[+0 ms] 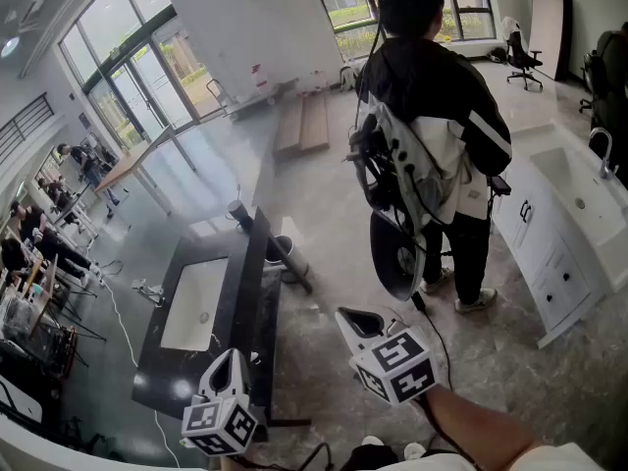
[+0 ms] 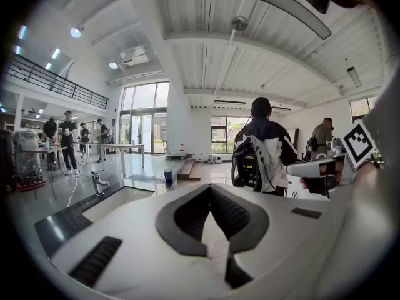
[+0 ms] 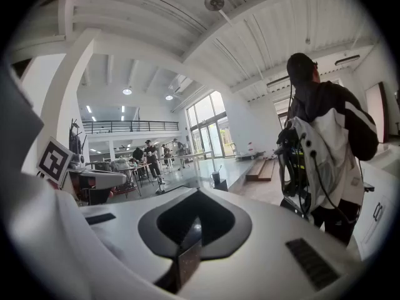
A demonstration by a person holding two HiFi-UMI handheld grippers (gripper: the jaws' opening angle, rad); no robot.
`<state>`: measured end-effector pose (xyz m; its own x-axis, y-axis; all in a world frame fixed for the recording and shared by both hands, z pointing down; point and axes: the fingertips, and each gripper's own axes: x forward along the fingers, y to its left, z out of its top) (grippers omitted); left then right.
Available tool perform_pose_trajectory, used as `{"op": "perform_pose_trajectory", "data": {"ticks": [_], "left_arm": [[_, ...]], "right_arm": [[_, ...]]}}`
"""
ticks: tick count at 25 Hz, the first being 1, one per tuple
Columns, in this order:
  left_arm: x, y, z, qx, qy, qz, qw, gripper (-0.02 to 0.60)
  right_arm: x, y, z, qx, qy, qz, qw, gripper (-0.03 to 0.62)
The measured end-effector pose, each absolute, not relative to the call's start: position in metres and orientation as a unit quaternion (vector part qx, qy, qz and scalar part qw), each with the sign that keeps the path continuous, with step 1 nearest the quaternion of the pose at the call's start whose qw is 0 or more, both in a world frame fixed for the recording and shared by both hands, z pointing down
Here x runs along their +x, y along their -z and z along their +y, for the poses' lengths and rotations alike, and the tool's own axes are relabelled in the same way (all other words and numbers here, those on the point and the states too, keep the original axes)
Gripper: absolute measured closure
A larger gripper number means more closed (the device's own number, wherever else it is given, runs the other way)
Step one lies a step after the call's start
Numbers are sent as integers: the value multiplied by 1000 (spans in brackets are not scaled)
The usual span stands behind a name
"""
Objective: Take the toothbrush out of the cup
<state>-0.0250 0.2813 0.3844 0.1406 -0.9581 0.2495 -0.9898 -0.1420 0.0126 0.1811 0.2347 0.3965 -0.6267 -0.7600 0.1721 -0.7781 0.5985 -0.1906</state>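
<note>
Meanwhile, left gripper (image 1: 230, 359) and right gripper (image 1: 357, 320), jaws together and empty, hang well apart from cup (image 2: 167, 178) and person (image 1: 432, 116).

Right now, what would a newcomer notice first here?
A person in a black-and-white jacket stands mid-floor, back turned. Left of them runs a black counter with a white sink and a dark cup at its far end. The left tongs and right tongs hang shut below.

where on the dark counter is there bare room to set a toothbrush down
Free: the strip between the white basin and the right edge of the counter, and its near end. Crowded: the far end by the cup, and beside the faucet.
</note>
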Motion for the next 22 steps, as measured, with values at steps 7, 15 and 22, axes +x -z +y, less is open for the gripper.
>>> {"op": "perform_pose_trajectory", "data": {"ticks": [7,15,22], "left_arm": [[-48,-392,197,756,-89,-644,83,574],[-118,-400,15,767,-81,-632,80,574],[-201,-395,-106,757,-81,-642,86,574]], "right_arm": [[150,-405,154,427,-124,-895,34,597],[68,-416,-20,425,-128,-895,55,597],[-33,-406,-150,398,-135,-906,58,597]]}}
